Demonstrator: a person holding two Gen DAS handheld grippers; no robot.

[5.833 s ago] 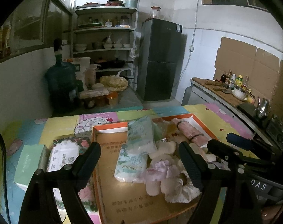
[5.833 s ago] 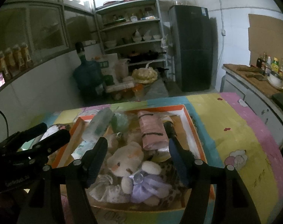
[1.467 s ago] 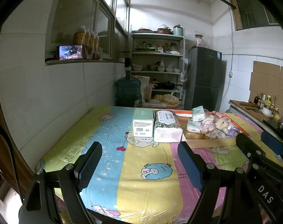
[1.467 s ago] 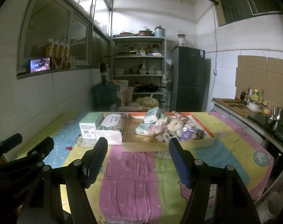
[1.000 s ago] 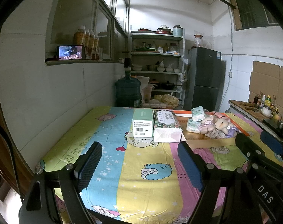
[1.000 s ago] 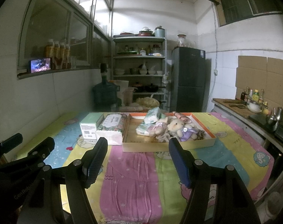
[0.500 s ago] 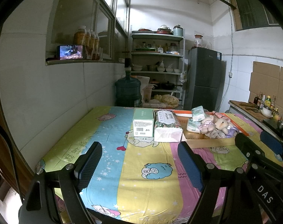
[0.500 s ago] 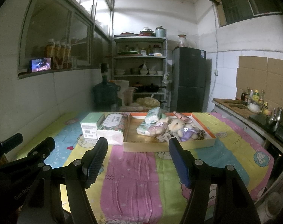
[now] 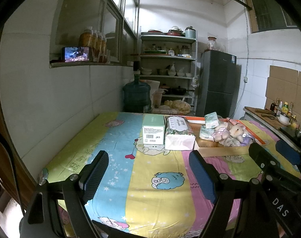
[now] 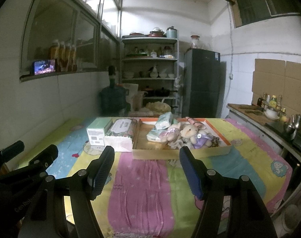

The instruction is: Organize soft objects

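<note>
- Left wrist view: my left gripper (image 9: 148, 175) is wide open, nothing between the fingers, held above the near part of the table (image 9: 114, 150) with its striped cartoon cloth.
- Same view: green box (image 9: 152, 129) and floral tissue pack (image 9: 178, 132) lie side by side, touching, just left of the cardboard tray (image 9: 224, 149).
- Tray holds the soft stuff: plush toys (image 9: 232, 131) piled toward the right, tissue packets (image 9: 209, 126) on their left, one leaning on the other.
- My right gripper shows at the right edge of this view, well short of the tray.
- Right wrist view: my right gripper (image 10: 146, 170) is wide open and empty, fingers apart over the pink and green stripes, near the tray's (image 10: 156, 153) front wall but not touching.
- Plush toys (image 10: 190, 133) sit mid to right in the tray, tissue packets (image 10: 160, 128) in the left part.
- Green box (image 10: 97, 131) and floral tissue pack (image 10: 121, 133) sit outside the tray, against its left side.
- Left gripper's black fingers poke in at the lower left, apart from everything.
</note>
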